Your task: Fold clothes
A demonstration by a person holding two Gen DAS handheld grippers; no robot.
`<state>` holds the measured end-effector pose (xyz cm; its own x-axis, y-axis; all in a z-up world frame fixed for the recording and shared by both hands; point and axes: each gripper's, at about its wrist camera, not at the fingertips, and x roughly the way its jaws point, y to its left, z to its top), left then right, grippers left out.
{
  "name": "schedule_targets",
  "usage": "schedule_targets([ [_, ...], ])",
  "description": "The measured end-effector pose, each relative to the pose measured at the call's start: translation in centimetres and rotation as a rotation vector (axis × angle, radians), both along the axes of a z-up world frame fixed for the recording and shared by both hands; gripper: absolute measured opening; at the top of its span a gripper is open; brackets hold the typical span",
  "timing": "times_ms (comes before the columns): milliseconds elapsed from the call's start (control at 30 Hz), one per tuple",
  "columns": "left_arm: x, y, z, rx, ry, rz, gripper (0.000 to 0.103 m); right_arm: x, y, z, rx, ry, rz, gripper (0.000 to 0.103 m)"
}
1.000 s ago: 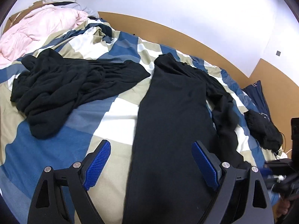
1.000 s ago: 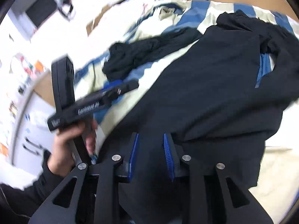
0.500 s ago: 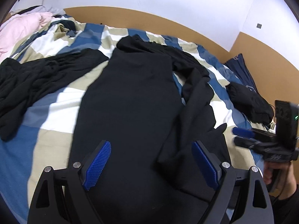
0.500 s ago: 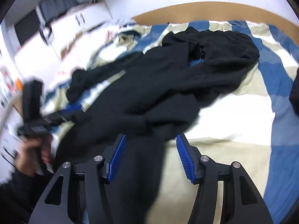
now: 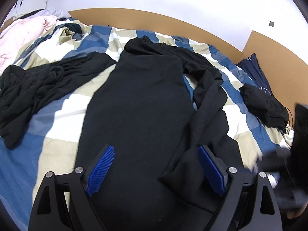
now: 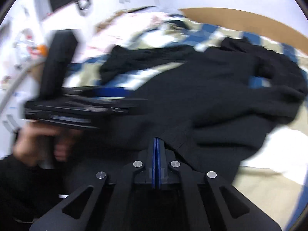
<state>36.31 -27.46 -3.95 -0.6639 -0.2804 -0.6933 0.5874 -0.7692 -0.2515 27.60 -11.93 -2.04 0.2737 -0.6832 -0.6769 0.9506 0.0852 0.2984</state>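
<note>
A long black garment [image 5: 138,105] lies spread lengthwise on the checked bedspread [image 5: 63,104], one sleeve [image 5: 209,104] folded in along its right side. My left gripper [image 5: 156,150] hovers open over the garment's near end, with cloth below its blue pads [image 5: 100,169] and nothing pinched. In the blurred right wrist view the same garment [image 6: 211,88] fills the middle. My right gripper [image 6: 156,139] is shut, pads flush together, right at a hem of the cloth; no fabric shows between them. A hand holds the left gripper [image 6: 77,104] at the left.
A second, crumpled black garment [image 5: 38,84] lies at the left of the bed. A small black bundle [image 5: 263,105] and a navy pillow [image 5: 254,67] sit at the right edge. A pink quilt [image 5: 23,32] is piled far left. A wooden headboard [image 5: 173,22] bounds the back.
My left gripper has shifted right, so the long garment now lies centred under it. The right gripper's jaws widened, then closed fully, and it swung back toward the garment's near hem.
</note>
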Motion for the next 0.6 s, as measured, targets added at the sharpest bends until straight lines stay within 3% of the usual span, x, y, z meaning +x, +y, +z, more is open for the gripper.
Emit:
schedule_targets([
  [33,0.2,-0.2,0.2,-0.004,0.001,0.005,0.089,0.9,0.0,-0.1,0.011,-0.058,0.073,0.004],
  [67,0.5,-0.3,0.3,-0.003,0.008,0.009,0.089,1.6,-0.1,-0.4,0.028,-0.119,0.150,0.014],
  [100,0.8,-0.5,0.5,-0.003,0.014,0.013,0.089,2.3,0.2,-0.6,0.043,-0.167,0.220,0.036],
  [167,1.0,-0.7,0.4,0.005,0.018,0.010,0.089,2.3,1.1,-0.5,0.040,-0.205,0.262,0.054],
  [233,1.0,-0.7,0.3,0.019,0.019,-0.004,0.089,0.6,2.4,0.5,-0.012,-0.292,0.278,0.054],
  [300,0.8,-0.5,0.0,0.031,0.018,-0.024,0.089,-2.7,4.1,2.2,-0.118,-0.370,0.218,0.059],
  [367,0.5,-0.2,-0.2,0.040,0.019,-0.046,0.088,-5.9,5.6,3.3,-0.210,-0.395,0.077,0.068],
  [433,0.3,0.2,-0.3,0.049,0.022,-0.065,0.087,-9.4,7.0,3.2,-0.274,-0.424,-0.081,0.070],
  [467,0.3,0.5,-0.4,0.058,0.029,-0.088,0.073,-10.8,7.3,2.9,-0.286,-0.446,-0.140,0.070],
  [500,0.2,0.7,-0.4,0.068,0.035,-0.111,0.021,-12.3,7.7,2.3,-0.291,-0.467,-0.203,0.071],
  [533,0.1,0.7,-0.4,0.089,0.038,-0.132,0.005,-13.2,8.0,2.0,-0.288,-0.475,-0.245,0.071],
  [600,1.7,-0.2,0.6,0.067,0.073,-0.081,0.000,-14.6,8.5,1.4,-0.273,-0.474,-0.321,0.071],
])
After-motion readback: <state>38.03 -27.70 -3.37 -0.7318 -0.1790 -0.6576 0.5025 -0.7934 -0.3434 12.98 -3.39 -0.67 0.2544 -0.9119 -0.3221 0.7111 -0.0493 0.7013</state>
